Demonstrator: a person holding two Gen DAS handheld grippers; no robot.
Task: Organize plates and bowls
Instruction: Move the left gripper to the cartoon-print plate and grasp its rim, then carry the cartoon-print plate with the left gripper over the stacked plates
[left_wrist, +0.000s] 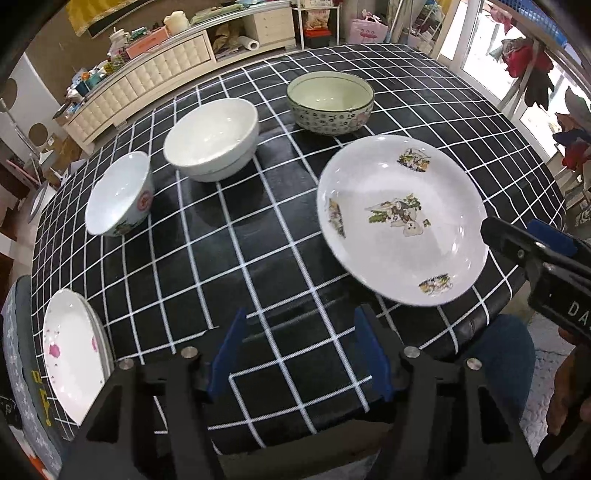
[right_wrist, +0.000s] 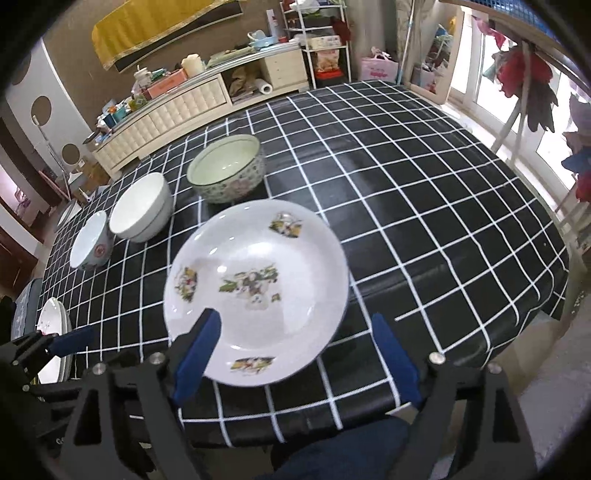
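A white plate with flower prints (right_wrist: 258, 291) sits on the checked tablecloth near the front edge; it also shows in the left wrist view (left_wrist: 402, 218). My right gripper (right_wrist: 295, 350) is open, its fingers either side of the plate's near rim, the left finger (right_wrist: 199, 347) over the rim. My left gripper (left_wrist: 299, 354) is open and empty above the cloth, left of the plate. A small white bowl (left_wrist: 120, 194), a plain white bowl (left_wrist: 212, 138) and a patterned green bowl (left_wrist: 330, 101) stand in a row behind. A pink-flowered plate (left_wrist: 72, 354) lies at the left edge.
The black-and-white checked table (right_wrist: 424, 221) stretches to the right and far side. A cream cabinet (right_wrist: 177, 107) with clutter stands behind the table. A person's knee (right_wrist: 351, 443) is under the front edge.
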